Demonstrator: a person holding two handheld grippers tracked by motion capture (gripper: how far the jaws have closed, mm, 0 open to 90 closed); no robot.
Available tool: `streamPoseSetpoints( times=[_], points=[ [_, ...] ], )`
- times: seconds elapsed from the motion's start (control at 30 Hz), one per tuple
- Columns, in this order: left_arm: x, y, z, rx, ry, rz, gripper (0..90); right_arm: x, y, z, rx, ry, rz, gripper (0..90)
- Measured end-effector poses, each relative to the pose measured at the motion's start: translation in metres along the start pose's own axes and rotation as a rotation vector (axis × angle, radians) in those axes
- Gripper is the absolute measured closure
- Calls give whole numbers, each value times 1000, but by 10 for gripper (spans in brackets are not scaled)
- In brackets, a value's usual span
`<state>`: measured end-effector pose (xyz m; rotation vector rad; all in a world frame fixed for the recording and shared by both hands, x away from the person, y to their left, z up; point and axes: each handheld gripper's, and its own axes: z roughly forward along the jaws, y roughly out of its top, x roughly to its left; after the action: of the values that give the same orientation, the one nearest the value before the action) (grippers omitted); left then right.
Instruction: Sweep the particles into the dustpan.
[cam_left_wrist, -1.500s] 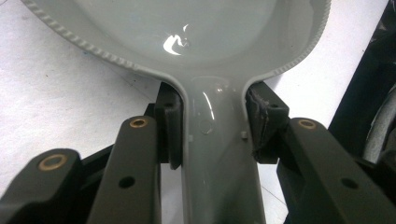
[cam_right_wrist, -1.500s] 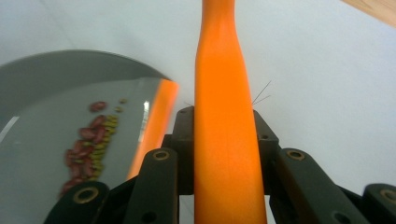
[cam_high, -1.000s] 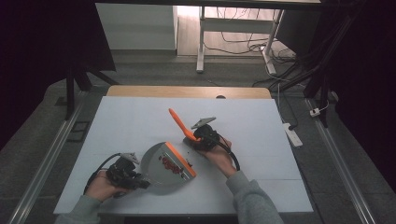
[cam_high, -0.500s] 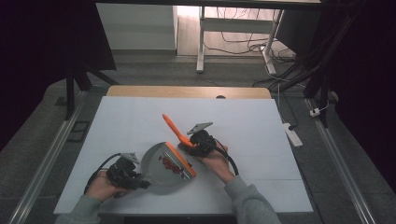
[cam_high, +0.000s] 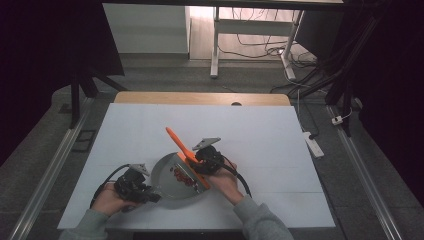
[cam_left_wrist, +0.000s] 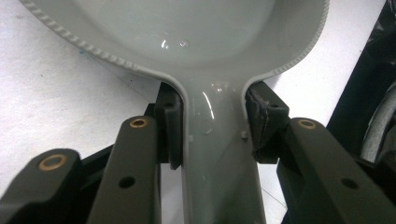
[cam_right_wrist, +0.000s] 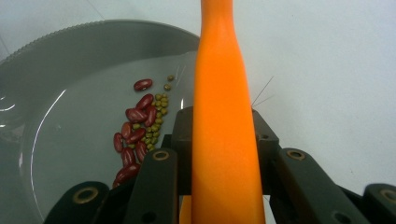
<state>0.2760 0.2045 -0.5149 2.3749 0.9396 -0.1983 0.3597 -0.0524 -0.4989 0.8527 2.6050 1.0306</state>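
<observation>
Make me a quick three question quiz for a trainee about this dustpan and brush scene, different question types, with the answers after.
1. True or false: the left gripper is clamped on the grey dustpan by its handle.
2. What does the right gripper hold? A) a sponge B) the orange brush C) a cup
3. Fill in: inside the pan lie red beans and small ____ ones.

Key
1. True; both pads press the handle's sides in the left gripper view.
2. B
3. green
</observation>
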Motion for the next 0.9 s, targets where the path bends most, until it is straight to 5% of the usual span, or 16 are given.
streamPoseSetpoints(
  times=[0.1,0.33,0.67,0.9],
  points=[
    [0,0,0,1,1,1,617,2,1,-2,-16,19,6,708],
    [0,0,0,0,0,1,617,13,8,-4,-39,144,1,708],
    [0,0,0,-1,-1,1,617,-15,12,-25,-84,22,26,708],
    [0,0,0,-1,-1,0,617,-33,-4,-16,-8,-75,28,708]
  ],
)
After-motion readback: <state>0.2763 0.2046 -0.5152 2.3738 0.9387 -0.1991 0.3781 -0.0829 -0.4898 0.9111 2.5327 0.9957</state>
